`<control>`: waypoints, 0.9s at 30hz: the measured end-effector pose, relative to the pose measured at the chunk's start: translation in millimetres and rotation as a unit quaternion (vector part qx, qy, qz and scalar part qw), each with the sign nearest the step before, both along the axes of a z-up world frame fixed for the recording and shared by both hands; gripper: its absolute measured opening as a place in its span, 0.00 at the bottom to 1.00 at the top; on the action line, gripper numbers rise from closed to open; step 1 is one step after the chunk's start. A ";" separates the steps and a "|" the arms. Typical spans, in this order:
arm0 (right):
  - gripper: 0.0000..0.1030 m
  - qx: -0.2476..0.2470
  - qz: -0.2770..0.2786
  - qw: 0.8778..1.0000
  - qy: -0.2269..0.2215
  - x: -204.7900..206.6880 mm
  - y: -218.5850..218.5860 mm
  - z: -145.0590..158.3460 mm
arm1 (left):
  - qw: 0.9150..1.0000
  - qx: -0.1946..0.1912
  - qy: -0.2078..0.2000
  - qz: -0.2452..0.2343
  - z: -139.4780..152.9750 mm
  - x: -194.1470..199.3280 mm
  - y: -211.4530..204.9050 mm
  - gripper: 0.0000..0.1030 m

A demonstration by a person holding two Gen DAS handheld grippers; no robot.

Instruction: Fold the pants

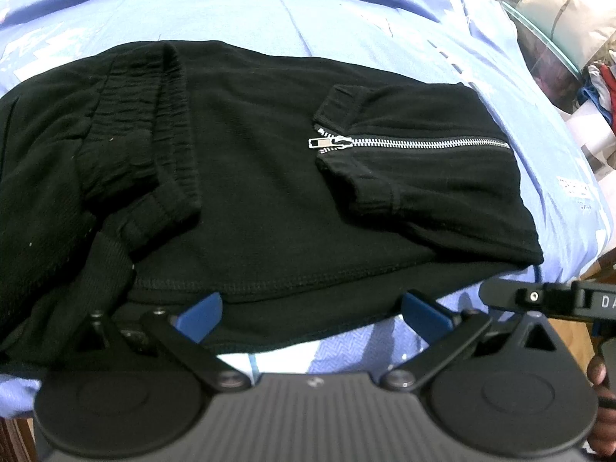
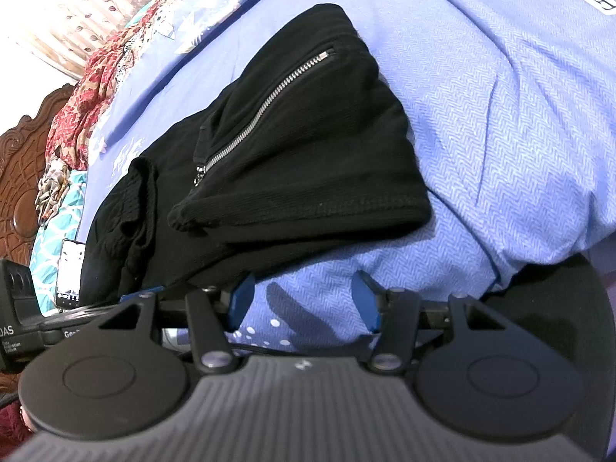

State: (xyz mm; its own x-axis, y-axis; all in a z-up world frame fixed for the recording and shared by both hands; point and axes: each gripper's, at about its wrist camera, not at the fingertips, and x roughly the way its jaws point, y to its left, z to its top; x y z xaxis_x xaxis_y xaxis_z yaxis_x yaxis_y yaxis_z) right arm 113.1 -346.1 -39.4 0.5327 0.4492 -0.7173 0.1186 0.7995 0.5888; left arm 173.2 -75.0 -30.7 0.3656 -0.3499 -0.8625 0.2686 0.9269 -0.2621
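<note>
We see the black pants (image 1: 269,192) lying folded into a compact stack on the blue bedsheet (image 1: 346,30), close to the bed's near edge, with the elastic waistband (image 1: 154,123) bunched toward the left end and a cuffed leg end with a silver zipper (image 1: 415,142) folded on top toward the right. Beyond the stack and to its right the sheet is bare and wrinkled, leaving open room. Our left gripper (image 1: 312,310) sits at the near hem of the stack, its blue fingers (image 1: 202,317) spread apart with the dark fabric edge running between them, not pinched. Our right gripper (image 2: 304,304) hovers over bare sheet just beside the stack's near right corner, its jaws parted and holding nothing. At the far left of the bed lie patterned red cloths (image 2: 88,88) against a carved wooden headboard (image 2: 19,177), and a phone (image 2: 69,273) rests near the pants.
</note>
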 end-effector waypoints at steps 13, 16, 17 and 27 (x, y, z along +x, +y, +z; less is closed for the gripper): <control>0.58 -0.001 -0.001 1.000 0.000 -0.5 0.6 0.5 | 1.000 0.001 -0.001 -0.001 -0.2 0.0 -2.2 1.00; 0.58 -0.001 -0.001 1.000 0.000 -0.4 0.7 0.6 | 1.000 0.001 -0.001 -0.001 -0.2 0.0 -2.2 1.00; 0.58 -0.001 -0.001 1.000 0.000 -0.5 0.7 0.6 | 1.000 0.001 -0.001 -0.001 -0.2 0.0 -2.2 1.00; 0.58 -0.002 -0.001 1.000 0.000 -0.3 1.2 0.3 | 1.000 0.002 -0.001 -0.003 -1.4 0.1 -3.4 1.00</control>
